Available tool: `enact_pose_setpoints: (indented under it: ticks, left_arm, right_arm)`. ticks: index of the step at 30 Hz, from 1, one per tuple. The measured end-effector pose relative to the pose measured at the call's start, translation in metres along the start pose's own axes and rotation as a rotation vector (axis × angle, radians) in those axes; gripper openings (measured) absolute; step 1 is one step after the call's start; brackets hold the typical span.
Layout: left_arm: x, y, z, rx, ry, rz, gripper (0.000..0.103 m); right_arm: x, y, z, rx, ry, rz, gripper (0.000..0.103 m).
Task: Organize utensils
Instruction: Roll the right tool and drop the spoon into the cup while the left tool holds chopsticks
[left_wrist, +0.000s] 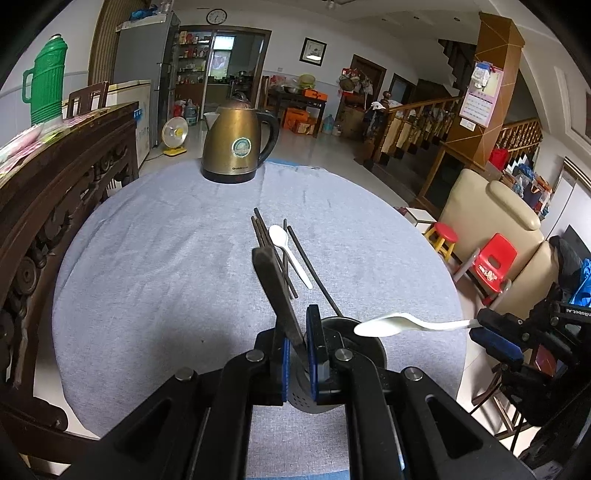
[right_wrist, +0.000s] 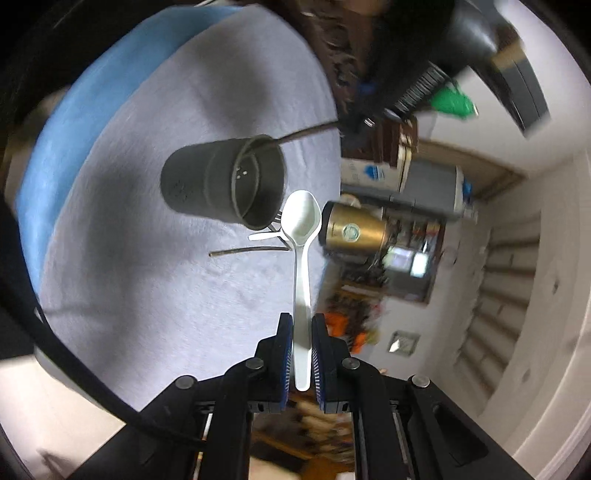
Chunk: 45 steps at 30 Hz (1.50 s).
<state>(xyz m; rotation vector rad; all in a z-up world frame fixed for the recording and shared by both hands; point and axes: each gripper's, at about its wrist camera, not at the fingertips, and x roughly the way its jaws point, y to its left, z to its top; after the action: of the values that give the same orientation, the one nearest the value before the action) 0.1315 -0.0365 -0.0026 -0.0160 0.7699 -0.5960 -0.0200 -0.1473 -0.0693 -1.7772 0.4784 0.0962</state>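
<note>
My left gripper (left_wrist: 297, 328) is shut on a dark chopstick (left_wrist: 275, 280) and holds it over the dark utensil cup (left_wrist: 354, 343), which stands just in front of the fingers. My right gripper (right_wrist: 301, 332) is shut on the handle of a white spoon (right_wrist: 301, 221); in the left wrist view that spoon (left_wrist: 388, 325) hovers bowl-first over the cup. The right wrist view shows the cup (right_wrist: 221, 184) with a chopstick (right_wrist: 306, 131) held slanting at its rim. A second white spoon (left_wrist: 288, 254) and several dark chopsticks (left_wrist: 306, 266) lie on the grey tablecloth (left_wrist: 166, 266) beyond the cup.
A brass electric kettle (left_wrist: 236, 144) stands at the far edge of the round table. A carved dark wooden cabinet (left_wrist: 55, 192) borders the table on the left. A cream armchair (left_wrist: 491, 221), a red chair (left_wrist: 495, 262) and a small red stool (left_wrist: 443, 240) stand on the right.
</note>
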Motion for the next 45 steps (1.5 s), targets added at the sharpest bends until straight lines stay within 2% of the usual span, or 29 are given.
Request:
enact_pose_setpoints:
  ticks: [5, 11, 13, 18, 22, 23, 25, 27, 29, 31, 32, 35, 39, 45]
  left_arm:
    - [0.001, 0.0, 0.001, 0.003, 0.013, -0.01, 0.007]
    - [-0.002, 0.004, 0.005, 0.01, 0.022, -0.012, 0.007]
    - [-0.002, 0.005, 0.005, 0.008, 0.023, -0.014, 0.008]
    - [-0.002, 0.005, 0.004, 0.008, 0.019, -0.019, 0.008]
    - [-0.002, 0.005, 0.003, 0.007, 0.017, -0.021, 0.008]
    - [-0.002, 0.005, 0.003, 0.006, 0.019, -0.02, 0.008]
    - [-0.003, 0.006, 0.003, 0.007, 0.023, -0.019, 0.008]
    - [-0.002, 0.006, 0.004, 0.013, 0.032, -0.014, 0.008]
    - [-0.002, 0.004, 0.005, 0.025, 0.039, -0.008, 0.008]
    - [-0.001, 0.003, 0.006, 0.03, 0.038, -0.002, 0.008]
    - [0.0, 0.002, 0.007, 0.028, 0.038, -0.003, 0.008]
    - [0.002, 0.0, 0.006, 0.031, 0.042, -0.004, 0.008]
    - [0.002, -0.001, 0.005, 0.039, 0.048, -0.008, 0.008]
    - [0.001, 0.003, 0.006, 0.047, 0.054, -0.027, 0.008]
  right_arm:
    - [0.005, -0.004, 0.001, -0.111, -0.011, -0.019, 0.011]
    - [0.004, -0.002, 0.009, -0.203, -0.038, 0.008, 0.011]
    - [0.006, -0.004, 0.011, -0.19, -0.036, 0.022, 0.011]
    - [0.009, -0.035, 0.006, 0.085, -0.057, 0.148, 0.011]
    - [0.014, -0.076, -0.014, 0.496, -0.111, 0.324, 0.011]
    - [0.019, -0.086, -0.023, 0.651, -0.136, 0.387, 0.011]
    - [0.029, -0.093, -0.037, 0.849, -0.153, 0.488, 0.011]
    - [0.038, -0.089, -0.042, 0.917, -0.143, 0.525, 0.011]
    - [0.037, -0.08, -0.037, 0.839, -0.111, 0.468, 0.011]
    - [0.03, -0.072, -0.029, 0.67, -0.082, 0.364, 0.011]
    - [0.023, -0.066, -0.023, 0.54, -0.081, 0.295, 0.011]
    - [0.01, -0.046, -0.01, 0.212, -0.06, 0.159, 0.011]
    - [0.003, -0.024, -0.001, -0.105, -0.061, 0.077, 0.011]
    - [0.015, -0.009, -0.003, -0.378, -0.058, -0.013, 0.011]
